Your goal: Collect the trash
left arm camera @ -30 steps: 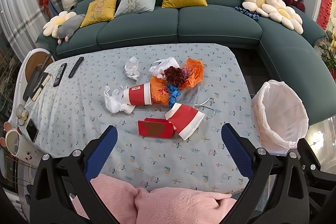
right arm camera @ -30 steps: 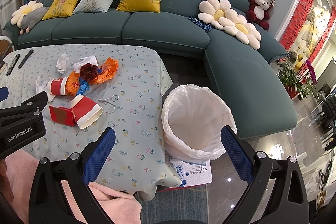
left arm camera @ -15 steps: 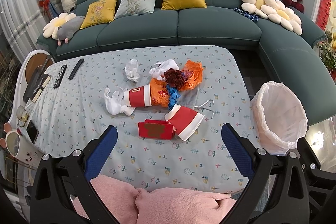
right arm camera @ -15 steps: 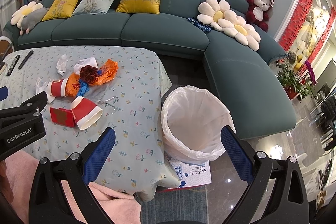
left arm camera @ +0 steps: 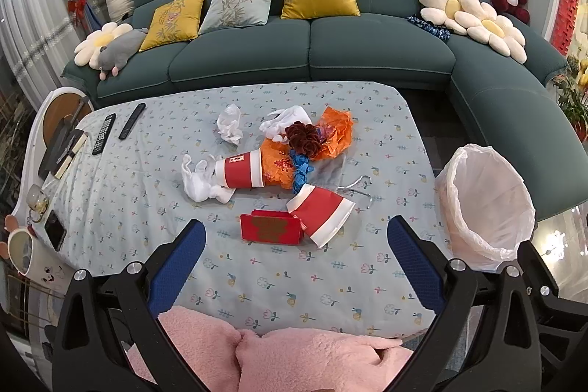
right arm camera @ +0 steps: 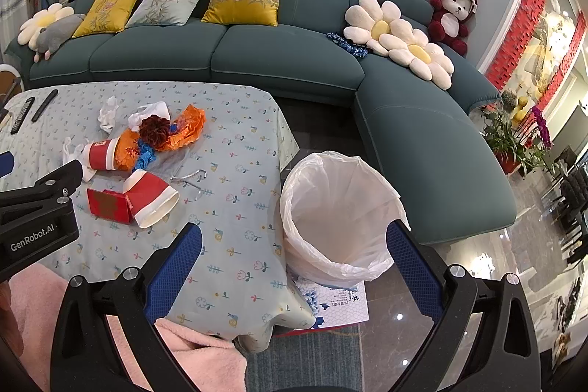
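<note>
Trash lies in the middle of the table: a red box (left arm camera: pixel 271 227), two tipped red paper cups (left arm camera: pixel 239 169) (left arm camera: pixel 323 212), orange paper (left arm camera: pixel 334 131), a dark red flower ball (left arm camera: pixel 303 138), blue scraps (left arm camera: pixel 300 168) and white tissues (left arm camera: pixel 229 124). A bin with a white bag (left arm camera: pixel 485 204) stands right of the table. My left gripper (left arm camera: pixel 297 237) is open, above the near table edge, short of the red box. My right gripper (right arm camera: pixel 294 241) is open, held over the table corner and the bin (right arm camera: pixel 341 208). The trash also shows in the right wrist view (right arm camera: pixel 110 204).
Two remotes (left arm camera: pixel 104 133) lie at the table's far left. A side table (left arm camera: pixel 55 120) with a mug (left arm camera: pixel 25 250) and phone stands left. A teal sofa (left arm camera: pixel 308 57) with cushions runs behind and to the right. Pink fabric (left arm camera: pixel 294 359) lies below the grippers.
Both views have shifted only slightly; both grippers stay open and nothing on the table has moved.
</note>
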A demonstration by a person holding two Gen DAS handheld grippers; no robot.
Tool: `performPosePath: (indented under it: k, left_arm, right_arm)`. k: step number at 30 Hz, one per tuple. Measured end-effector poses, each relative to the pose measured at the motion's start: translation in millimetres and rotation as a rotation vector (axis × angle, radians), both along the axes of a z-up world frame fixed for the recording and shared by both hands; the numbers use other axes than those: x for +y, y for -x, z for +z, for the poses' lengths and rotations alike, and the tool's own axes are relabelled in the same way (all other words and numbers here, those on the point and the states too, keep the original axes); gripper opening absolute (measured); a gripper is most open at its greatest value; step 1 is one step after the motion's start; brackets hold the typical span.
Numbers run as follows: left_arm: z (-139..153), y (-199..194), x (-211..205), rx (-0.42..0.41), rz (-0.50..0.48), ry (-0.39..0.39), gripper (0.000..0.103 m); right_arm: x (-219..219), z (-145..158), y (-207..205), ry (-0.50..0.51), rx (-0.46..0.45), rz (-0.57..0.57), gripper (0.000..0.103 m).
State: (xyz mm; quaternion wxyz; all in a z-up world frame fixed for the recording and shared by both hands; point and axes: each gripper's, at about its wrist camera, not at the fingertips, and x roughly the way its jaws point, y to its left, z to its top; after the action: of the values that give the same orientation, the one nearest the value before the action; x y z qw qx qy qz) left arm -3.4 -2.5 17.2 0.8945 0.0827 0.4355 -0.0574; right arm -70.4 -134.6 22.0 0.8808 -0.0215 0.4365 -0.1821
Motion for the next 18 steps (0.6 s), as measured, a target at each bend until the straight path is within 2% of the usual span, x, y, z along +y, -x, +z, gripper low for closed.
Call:
performPosePath:
  k: [18]
  left_arm:
    - [1.1, 0.4, 1.0, -0.012, -0.022, 0.024, 0.095]
  right_arm:
    - [7.9, -1.7, 2.8, 0.017, -0.004, -0.012, 0.096]
